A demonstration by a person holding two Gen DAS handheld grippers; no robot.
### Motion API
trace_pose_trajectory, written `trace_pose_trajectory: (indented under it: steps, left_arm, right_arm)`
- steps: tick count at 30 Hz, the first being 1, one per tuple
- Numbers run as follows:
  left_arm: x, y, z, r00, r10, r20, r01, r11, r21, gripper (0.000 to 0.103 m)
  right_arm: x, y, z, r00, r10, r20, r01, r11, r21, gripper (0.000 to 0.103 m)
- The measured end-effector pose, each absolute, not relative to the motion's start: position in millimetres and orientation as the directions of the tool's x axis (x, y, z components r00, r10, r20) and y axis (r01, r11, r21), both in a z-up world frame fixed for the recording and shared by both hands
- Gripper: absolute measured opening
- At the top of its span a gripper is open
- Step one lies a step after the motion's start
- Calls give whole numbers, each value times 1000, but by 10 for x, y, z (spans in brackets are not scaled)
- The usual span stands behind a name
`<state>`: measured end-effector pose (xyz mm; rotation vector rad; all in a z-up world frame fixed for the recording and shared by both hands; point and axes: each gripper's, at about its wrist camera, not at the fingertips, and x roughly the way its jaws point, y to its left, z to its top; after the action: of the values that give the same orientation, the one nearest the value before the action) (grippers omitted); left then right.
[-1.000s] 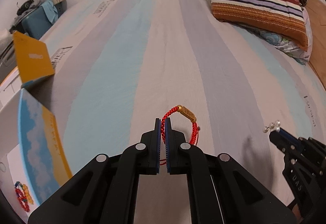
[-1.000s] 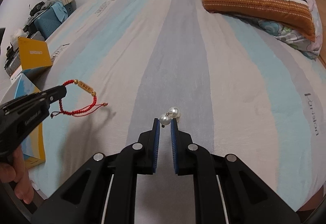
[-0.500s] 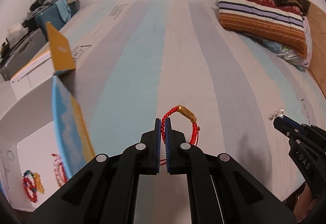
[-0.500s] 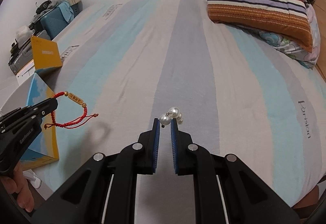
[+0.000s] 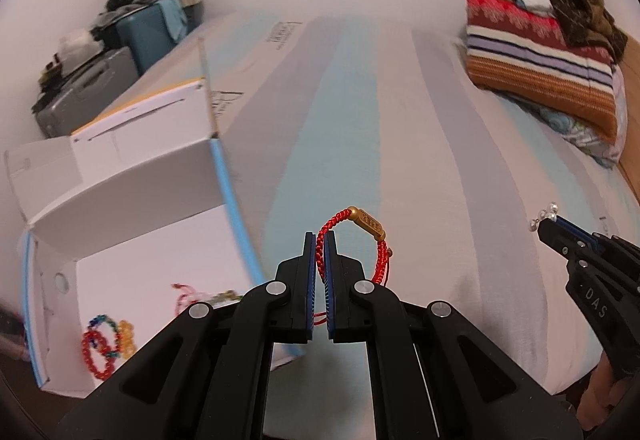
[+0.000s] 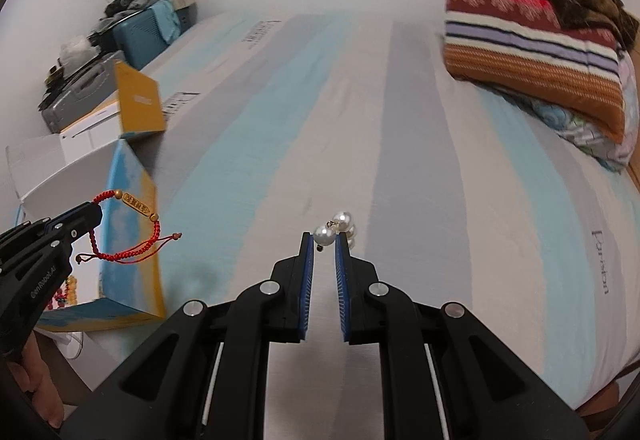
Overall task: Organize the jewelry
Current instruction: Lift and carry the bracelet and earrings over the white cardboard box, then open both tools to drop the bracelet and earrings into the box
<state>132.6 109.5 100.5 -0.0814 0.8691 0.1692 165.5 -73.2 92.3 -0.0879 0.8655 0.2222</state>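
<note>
My left gripper (image 5: 320, 236) is shut on a red cord bracelet (image 5: 360, 236) with a gold tube charm, held in the air beside the right wall of an open white box (image 5: 132, 175). The bracelet (image 6: 132, 228) and left gripper (image 6: 86, 217) also show in the right wrist view. The box holds bead bracelets (image 5: 104, 340) on its floor. My right gripper (image 6: 325, 236) is shut on pearl earrings (image 6: 334, 230), held above the striped bedsheet; it also shows in the left wrist view (image 5: 544, 228) with the pearls (image 5: 546, 217).
The striped bedsheet (image 6: 360, 119) covers the bed. A striped pillow (image 5: 540, 67) with a brown garment lies at the far right. A yellow box lid (image 6: 138, 103) stands behind the box. Suitcases and clutter (image 5: 100, 79) stand past the bed's left edge.
Both grippers have moved left toward the open box, each still holding its jewelry. The box now fills the left of the left wrist view, with more of its inside showing.
</note>
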Motion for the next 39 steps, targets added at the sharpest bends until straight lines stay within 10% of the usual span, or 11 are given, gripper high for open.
trace_pose_trajectory:
  steps: [39]
  left_arm:
    - [217,3221,850,518,310,-797,-496,868,15,4]
  right_arm:
    - [954,2056,825,461,399,-793,-648,762,7,10]
